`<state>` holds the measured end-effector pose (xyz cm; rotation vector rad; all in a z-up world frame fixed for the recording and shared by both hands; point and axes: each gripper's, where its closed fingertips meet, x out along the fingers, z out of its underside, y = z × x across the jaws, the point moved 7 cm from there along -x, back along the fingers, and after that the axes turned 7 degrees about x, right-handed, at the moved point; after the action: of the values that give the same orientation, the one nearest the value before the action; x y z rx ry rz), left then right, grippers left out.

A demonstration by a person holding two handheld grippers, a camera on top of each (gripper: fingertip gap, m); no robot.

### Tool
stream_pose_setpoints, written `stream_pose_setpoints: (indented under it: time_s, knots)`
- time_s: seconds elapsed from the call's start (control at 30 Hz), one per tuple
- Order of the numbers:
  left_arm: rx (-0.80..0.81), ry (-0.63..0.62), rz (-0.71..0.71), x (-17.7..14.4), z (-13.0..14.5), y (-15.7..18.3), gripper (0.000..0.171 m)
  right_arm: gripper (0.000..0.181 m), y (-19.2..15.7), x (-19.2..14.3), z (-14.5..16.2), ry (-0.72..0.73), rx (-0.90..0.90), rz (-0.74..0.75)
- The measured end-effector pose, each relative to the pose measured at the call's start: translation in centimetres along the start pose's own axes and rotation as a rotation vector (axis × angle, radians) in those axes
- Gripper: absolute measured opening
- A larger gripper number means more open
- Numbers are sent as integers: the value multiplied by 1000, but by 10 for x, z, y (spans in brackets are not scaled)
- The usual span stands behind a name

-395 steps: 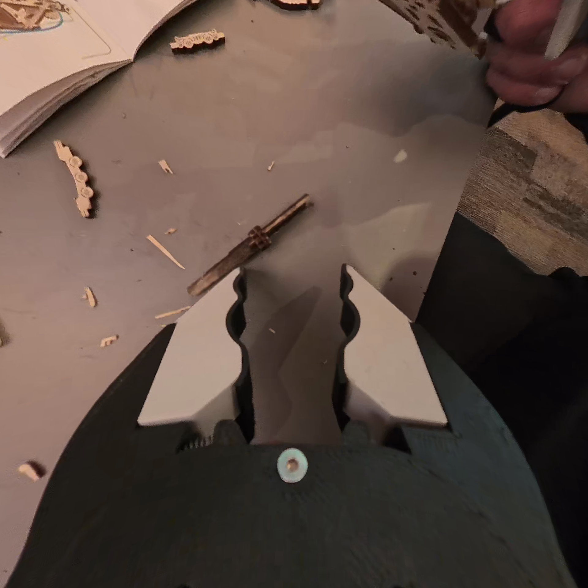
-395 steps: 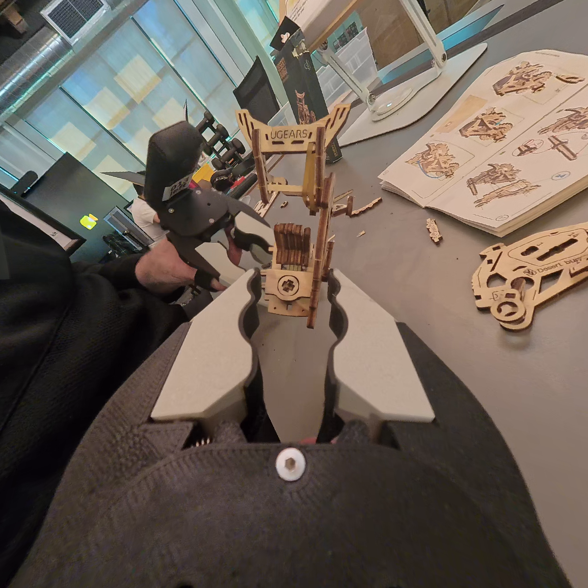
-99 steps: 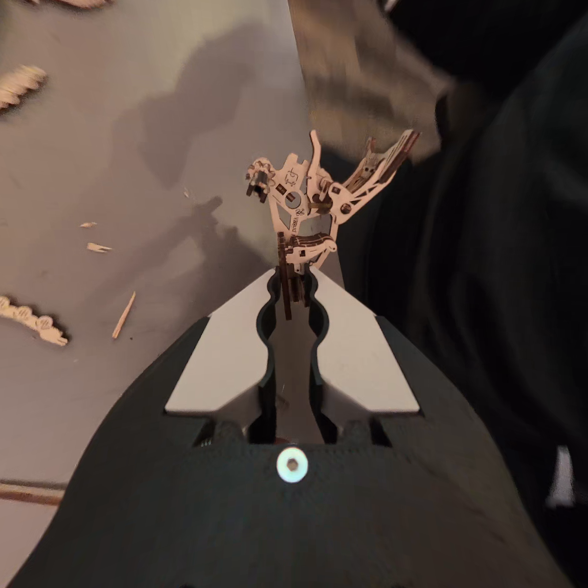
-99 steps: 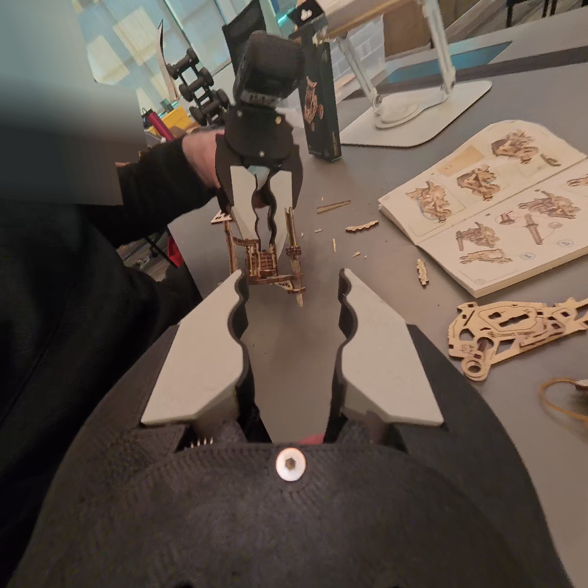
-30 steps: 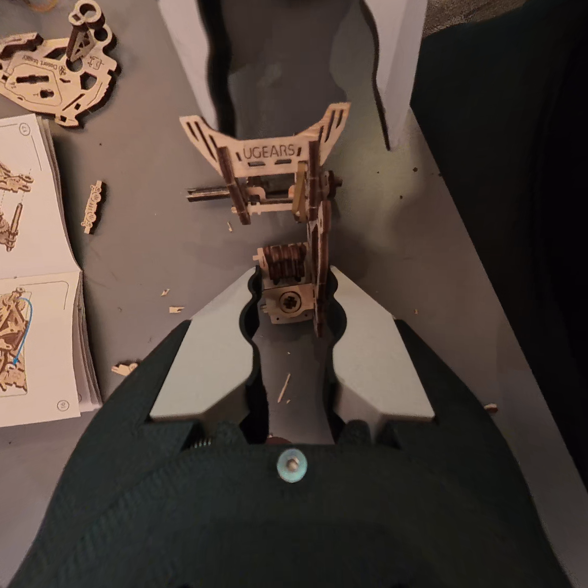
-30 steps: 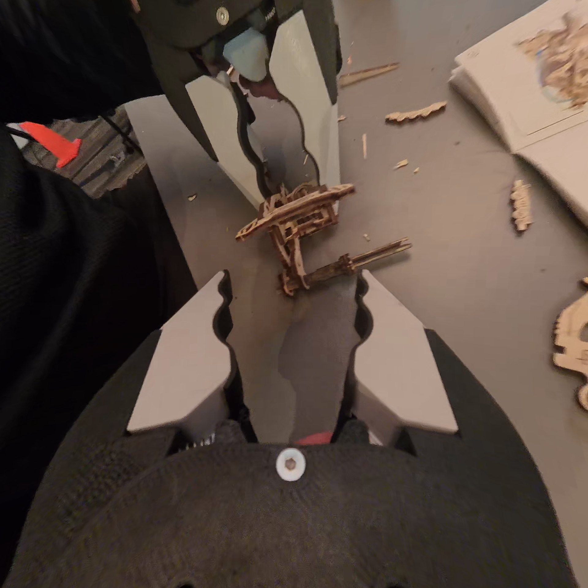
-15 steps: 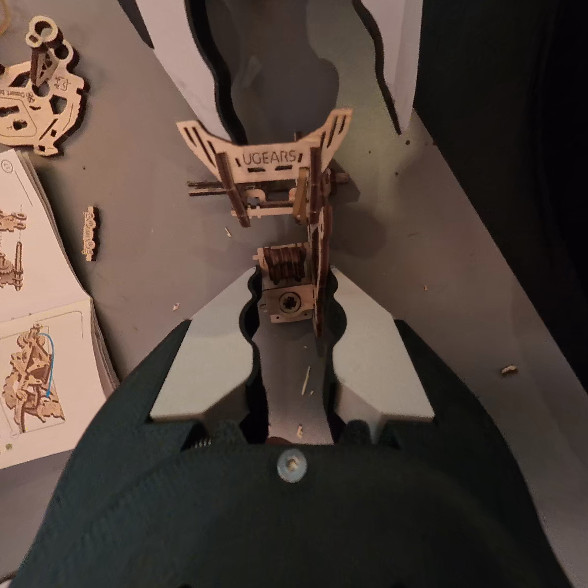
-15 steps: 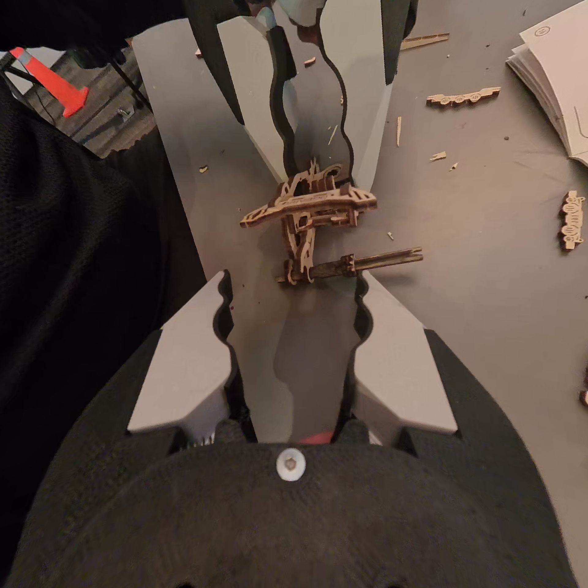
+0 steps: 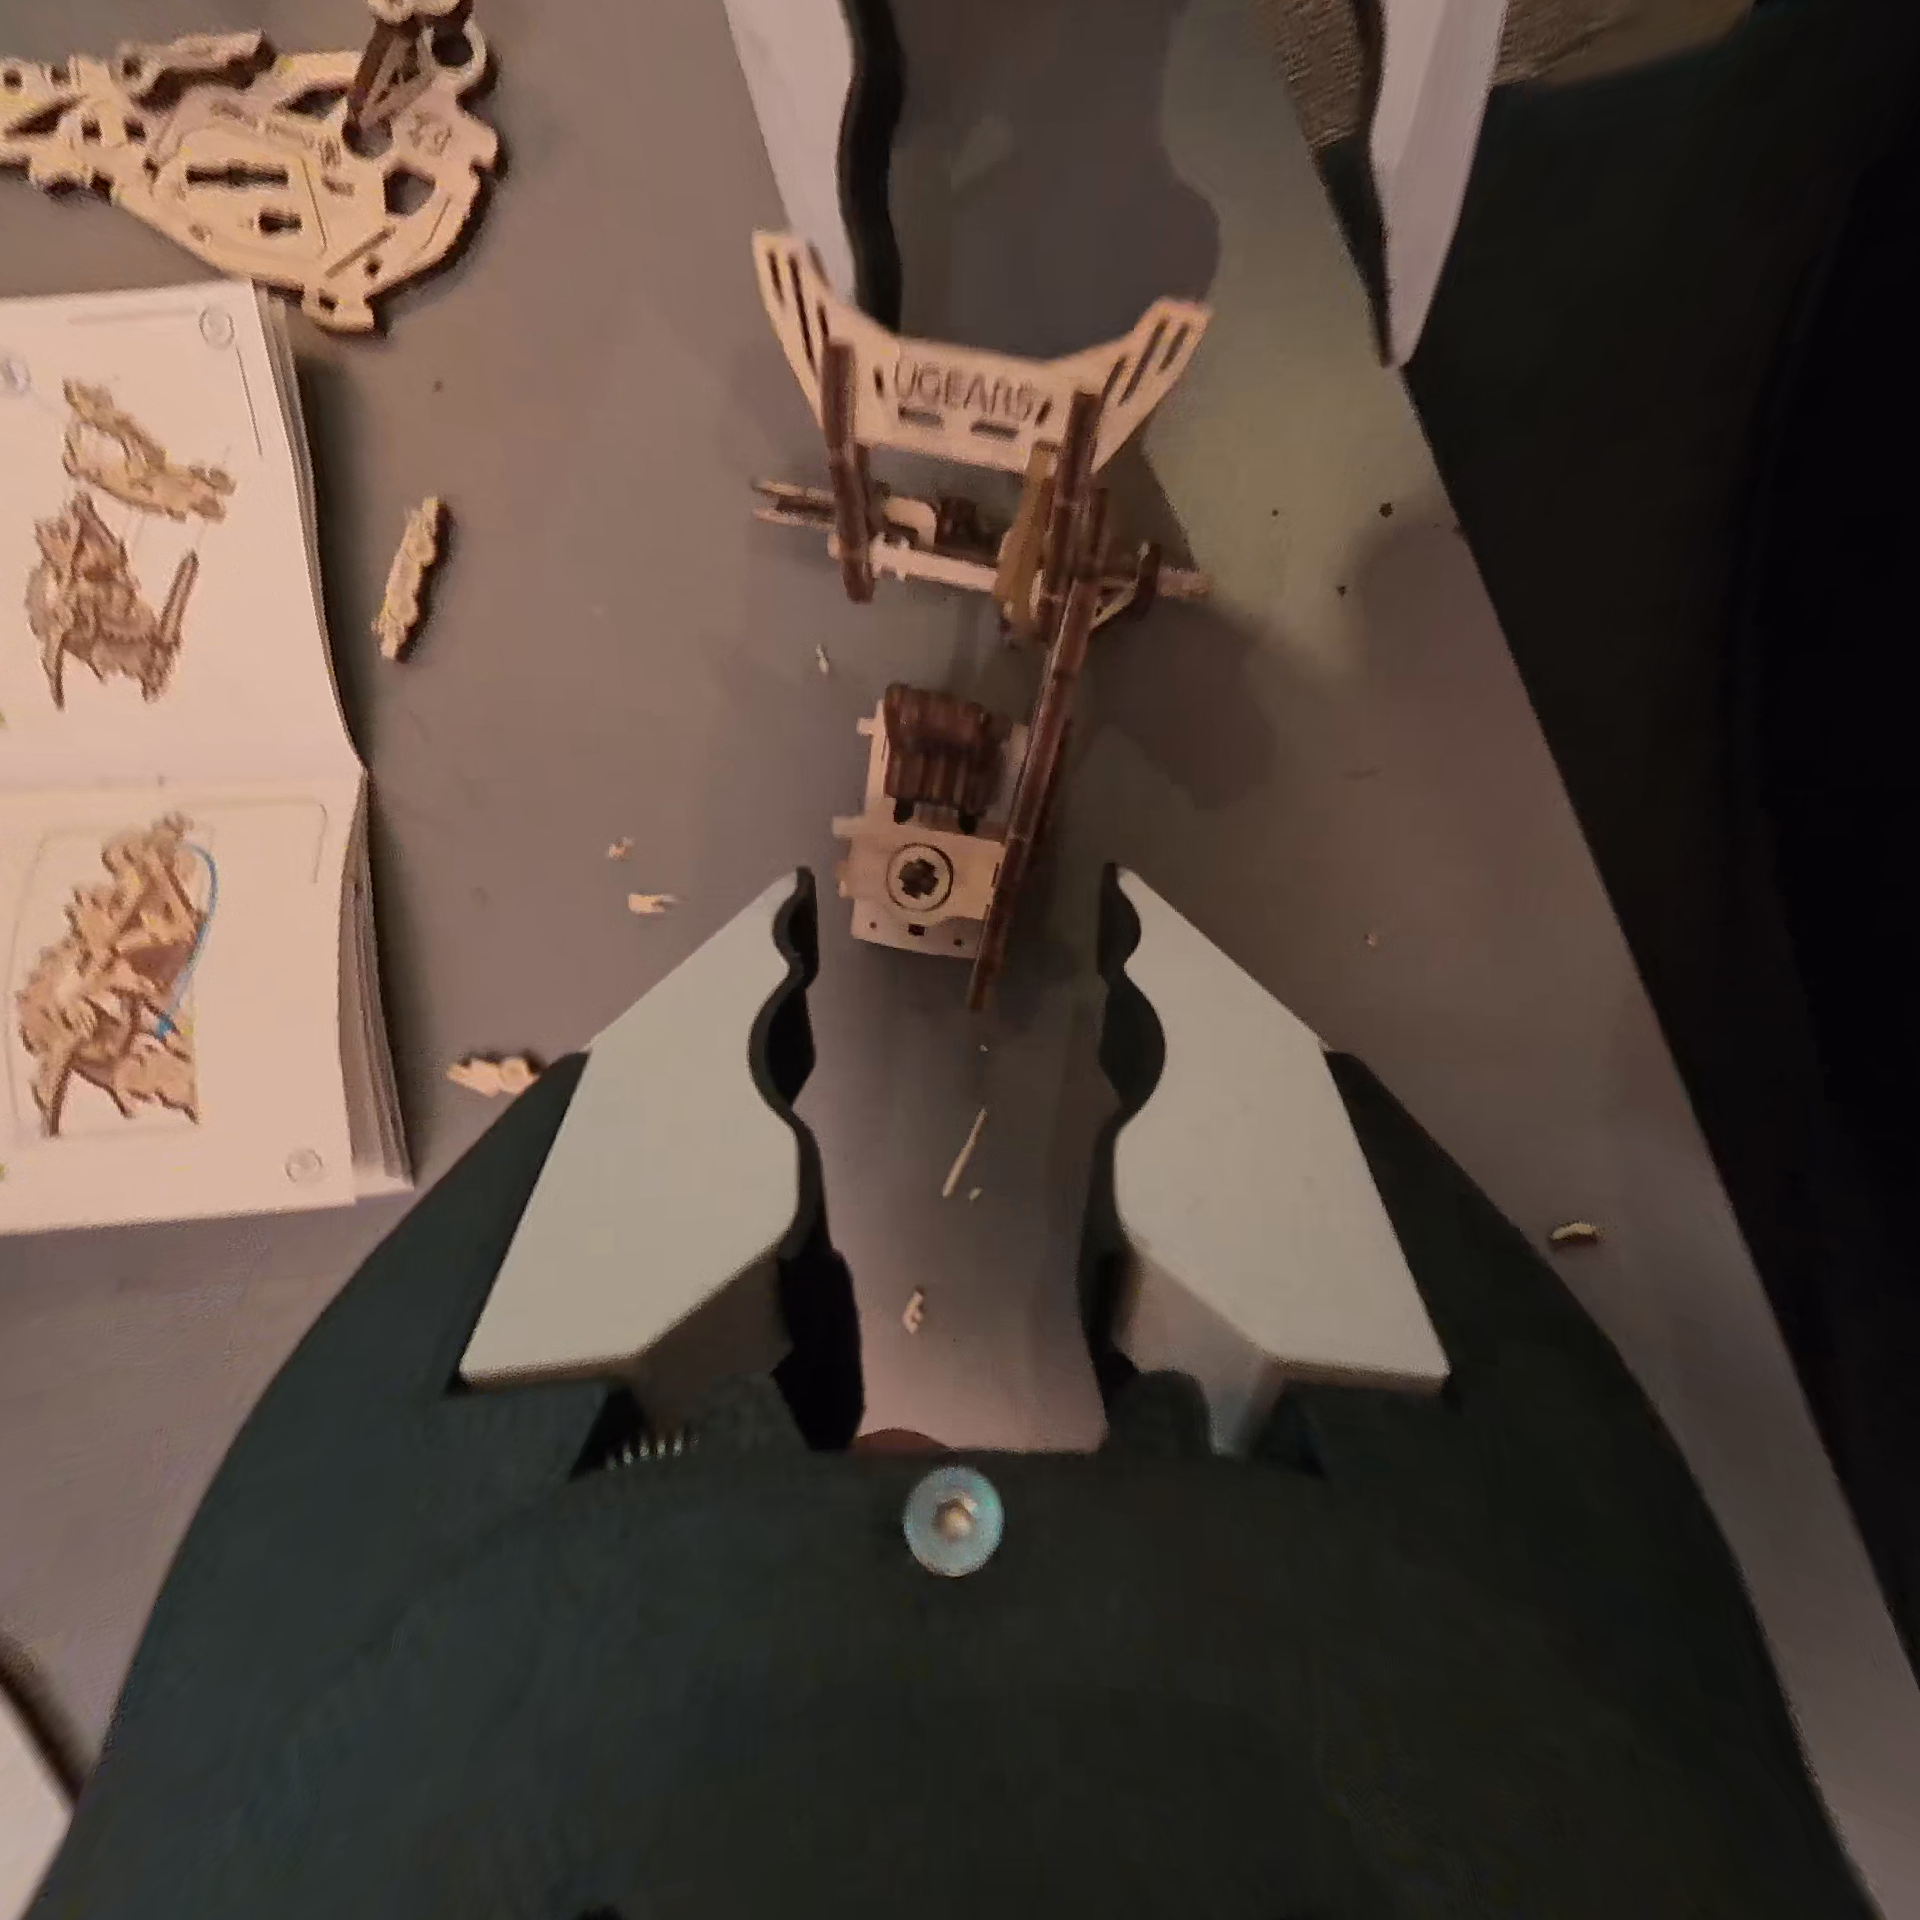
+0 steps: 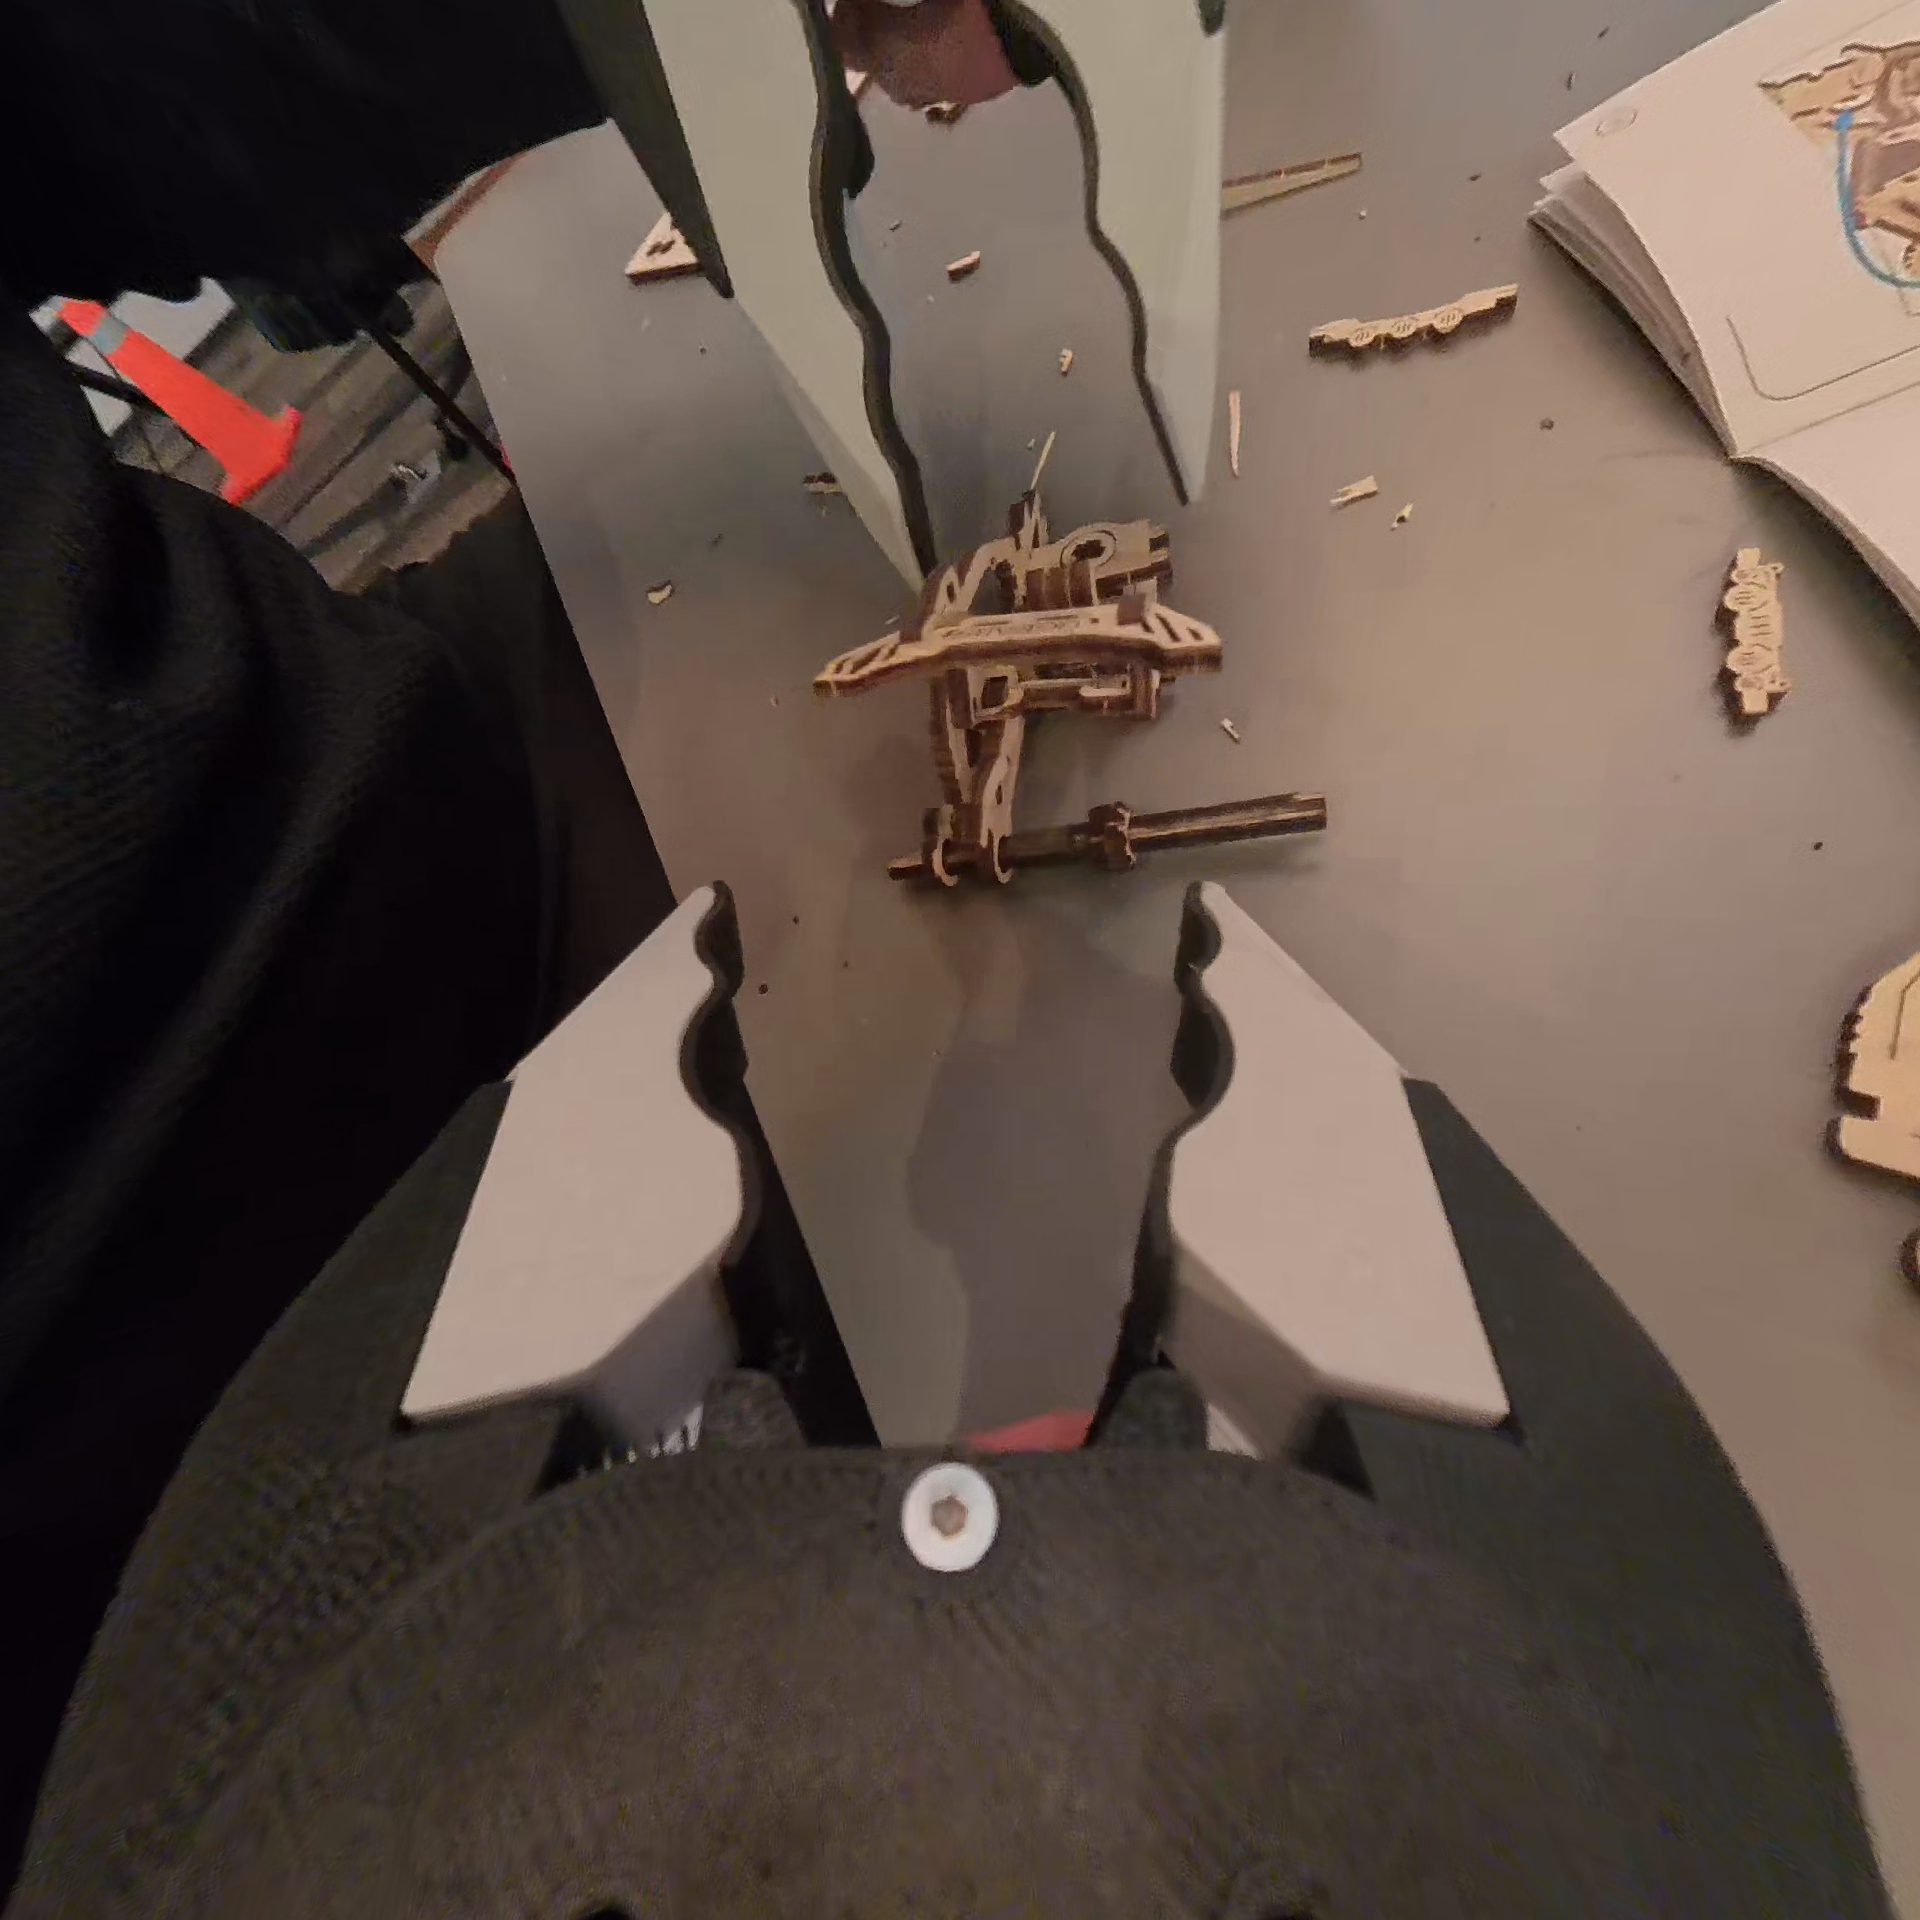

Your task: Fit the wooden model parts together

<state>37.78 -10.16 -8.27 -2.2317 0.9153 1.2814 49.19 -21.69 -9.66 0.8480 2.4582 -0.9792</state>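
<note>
Left gripper [image 9: 951, 914]: jaws released half a second back, now spread wide, clear of wooden model [image 9: 977, 665]. Right gripper [image 10: 951, 914]: jaws apart too, empty, just short of model's axle rod [image 10: 1195, 826]. Model sits free on bench [image 10: 1455, 831] between both grippers, near bench edge at person's side. Instruction booklet [image 9: 156, 748] and flat part sheet [image 9: 249, 156] toward far side. Judgement: subassembly set down; next likely re-grip or fetch another part.

Left gripper [image 9: 954, 894] and right gripper [image 10: 956, 904], fingers apart.
</note>
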Motion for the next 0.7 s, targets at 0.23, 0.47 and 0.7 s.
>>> stream_pose_setpoints:
  time_s: [0.23,0.47,0.7]
  knots:
    - [-39,-41,-99,13,7,3,38,82,-4,15,-2,-78,-43,-25]
    - [67,-57,-119,10,11,0,33,76,-13,18,1,-86,-42,-52]
    - [-34,-39,-164,1,23,0,50,80,-18,10,2,-45,-23,-73]
